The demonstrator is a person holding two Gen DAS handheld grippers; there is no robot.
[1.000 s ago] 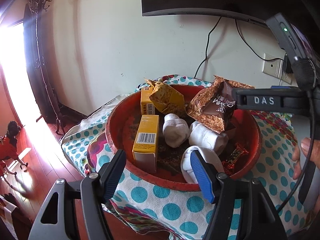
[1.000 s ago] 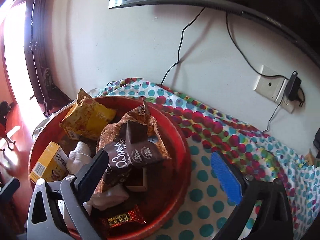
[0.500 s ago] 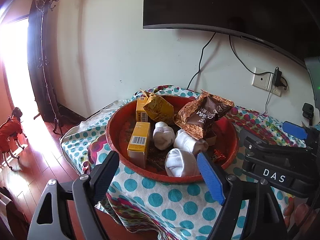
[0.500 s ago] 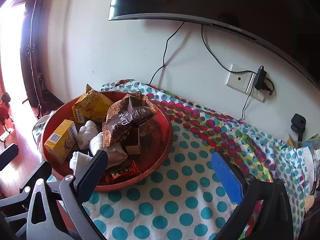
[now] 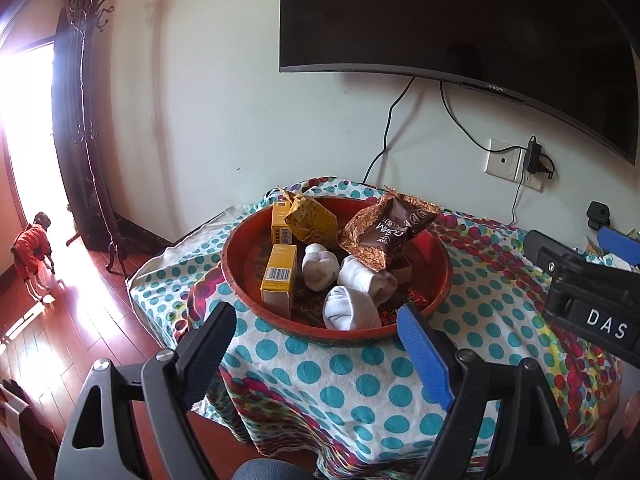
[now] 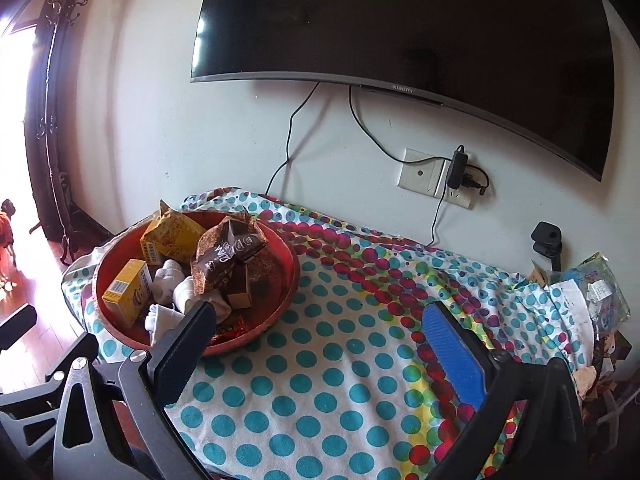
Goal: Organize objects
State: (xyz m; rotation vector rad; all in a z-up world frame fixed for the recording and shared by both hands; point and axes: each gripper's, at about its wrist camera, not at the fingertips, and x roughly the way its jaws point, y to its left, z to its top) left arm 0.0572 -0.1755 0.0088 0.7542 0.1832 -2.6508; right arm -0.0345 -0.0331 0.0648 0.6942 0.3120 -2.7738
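- Left tool [image 5: 316, 348]: jaws spread wide, have just been opening, nothing between them; it hangs off the near edge of the tabletop, just short of the red bowl [image 5: 240, 240], touching nothing.
- Right tool [image 6: 320, 348]: jaws wide apart, empty, over bare polka-dot cloth [image 6: 320, 400] to the right of the red bowl; its dark left finger overlaps the bowl's near rim in the picture, contact cannot be told.
- Red bowl sits at the left end of the cloth-covered tabletop, near the wall; round, shallow, rim worn.
- Inside the bowl: two yellow boxes [image 5: 279, 280] with barcodes standing at the left side, one behind the other; a crumpled yellow packet [image 5: 310, 220] at the back; a brown snack bag [image 5: 390, 232] on the right, propped tilted over a small brown carton [image 5: 402, 270]; three white rolled socks [image 5: 350, 308] in the middle and front; red candy wrappers [image 5: 416, 300] at the front right rim.
- Left view only: the right tool's body marked DAS at the far right of the bowl, a sliver of a hand low right, wooden floor and bright doorway to the left of the bowl.
- Right view only: the whole right end of the tabletop, with a pile of clutter [image 6: 596, 288] well apart from the bowl, and part of the left tool at the lower left.
- Both views: dark TV [image 6: 400, 20] on the wall above the bowl, wall socket [image 6: 436, 178] with plugged adapter to the right.
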